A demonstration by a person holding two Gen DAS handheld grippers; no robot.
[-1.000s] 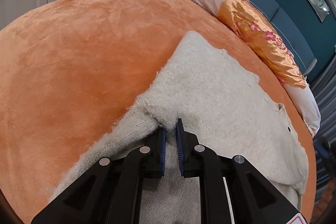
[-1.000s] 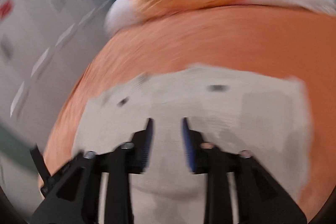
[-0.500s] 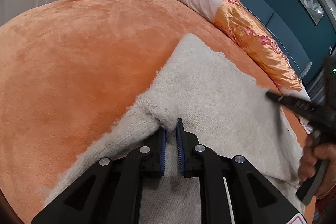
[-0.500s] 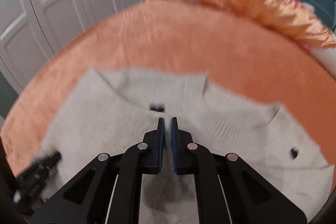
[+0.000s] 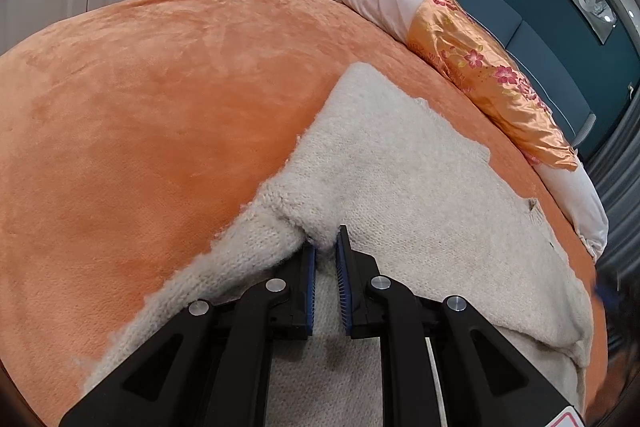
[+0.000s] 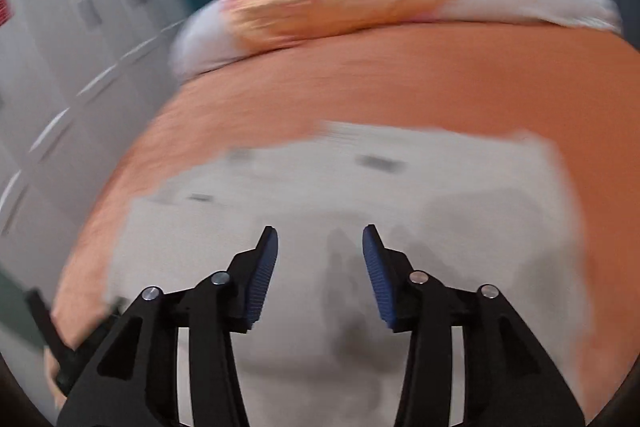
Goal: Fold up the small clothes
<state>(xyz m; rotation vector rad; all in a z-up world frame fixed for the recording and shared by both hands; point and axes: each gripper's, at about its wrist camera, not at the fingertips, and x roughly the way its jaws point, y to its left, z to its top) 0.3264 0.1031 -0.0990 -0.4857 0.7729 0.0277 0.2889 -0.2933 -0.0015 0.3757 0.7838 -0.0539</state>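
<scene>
Since half a second ago my right gripper (image 6: 319,239) has swung across the cream knit sweater (image 5: 400,187) and its fingers, then nearly closed, have just been opening to a middling gap with nothing between them. My left gripper (image 5: 326,247) has not shifted; its fingers stay narrow, pinching a ridge of knit where the sleeve meets the body. The sweater lies spread on the orange bed cover (image 5: 140,107), below the floral pillow (image 5: 492,79), so I judge no fold made yet.
</scene>
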